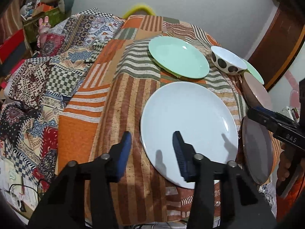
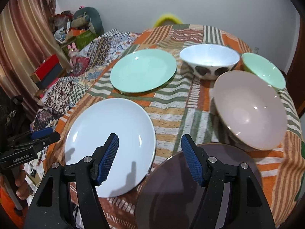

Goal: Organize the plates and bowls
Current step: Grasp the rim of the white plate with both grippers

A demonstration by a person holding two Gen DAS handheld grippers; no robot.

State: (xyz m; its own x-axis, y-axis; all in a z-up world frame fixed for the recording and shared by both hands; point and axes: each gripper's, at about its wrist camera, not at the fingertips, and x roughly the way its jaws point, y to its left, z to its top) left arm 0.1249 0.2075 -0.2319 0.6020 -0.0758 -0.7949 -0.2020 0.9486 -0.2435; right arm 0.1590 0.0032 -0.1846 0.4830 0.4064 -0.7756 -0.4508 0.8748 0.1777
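A pale blue plate (image 1: 188,122) (image 2: 112,139) lies on the patchwork-covered table. A mint green plate (image 1: 178,57) (image 2: 143,70) lies behind it. A white bowl with dark spots (image 1: 226,61) (image 2: 209,61), a pink bowl (image 1: 255,91) (image 2: 249,108), a small green bowl (image 1: 254,72) (image 2: 264,69) and a grey-mauve plate (image 1: 257,148) (image 2: 181,187) stand to the right. My left gripper (image 1: 152,143) is open and empty over the blue plate's left edge. My right gripper (image 2: 149,147) is open and empty between the blue and grey plates; it also shows in the left wrist view (image 1: 274,122).
A bed with a patterned quilt (image 1: 47,80) (image 2: 76,80) lies left of the table. Cluttered boxes and a plush toy (image 2: 76,30) stand by the wall. A yellow chair back (image 1: 139,9) (image 2: 167,20) rises behind the table. A wooden door (image 1: 282,38) is at the right.
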